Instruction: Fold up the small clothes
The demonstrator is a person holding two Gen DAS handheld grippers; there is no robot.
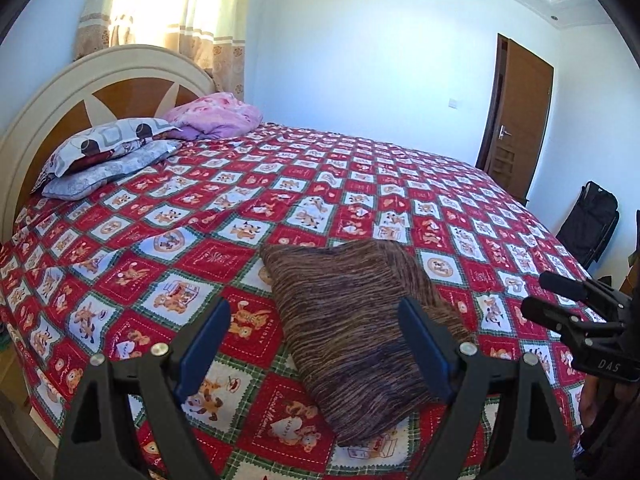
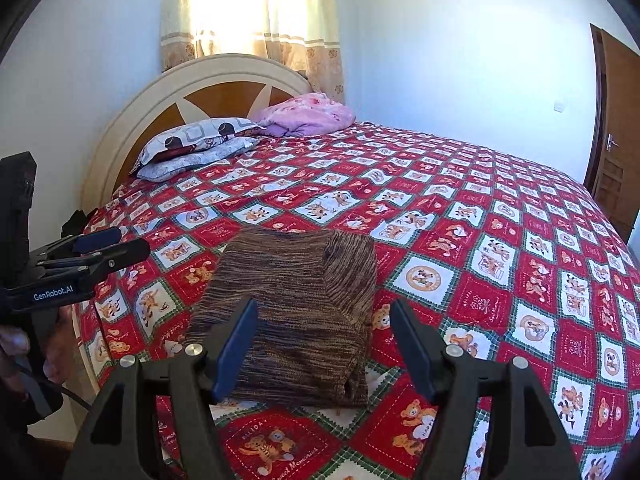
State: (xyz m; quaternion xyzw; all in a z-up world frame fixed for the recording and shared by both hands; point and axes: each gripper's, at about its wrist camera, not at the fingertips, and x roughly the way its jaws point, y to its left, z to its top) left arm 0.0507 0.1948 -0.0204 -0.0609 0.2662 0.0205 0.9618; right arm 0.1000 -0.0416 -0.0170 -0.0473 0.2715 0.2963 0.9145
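A brown striped knit garment [image 2: 296, 320] is lying on the bed [image 2: 500, 208], near its front edge, on the red patchwork cover. It is looking already folded into a compact block, with one layer lapping over another on its right side and a small opening showing at the near right corner.

The left claw [image 1: 316, 340] is hanging above the near end of the garment with its blue pads standing wide apart and nothing between them. The right claw [image 2: 324, 344] is hovering over the same near end, jaws also parted, gripping nothing; the cloth seen between its pads is lying below them, not pinched.

In my judgement the folding step on this piece is ending, both claws having let go. Whether another fold is wanted is hard to say; the bundle is sitting a little skewed. The next move is likely calling for either squaring it up or lifting it aside, which needs both claws coming down at opposite edges and pinching all layers together so the fold is not slipping open.
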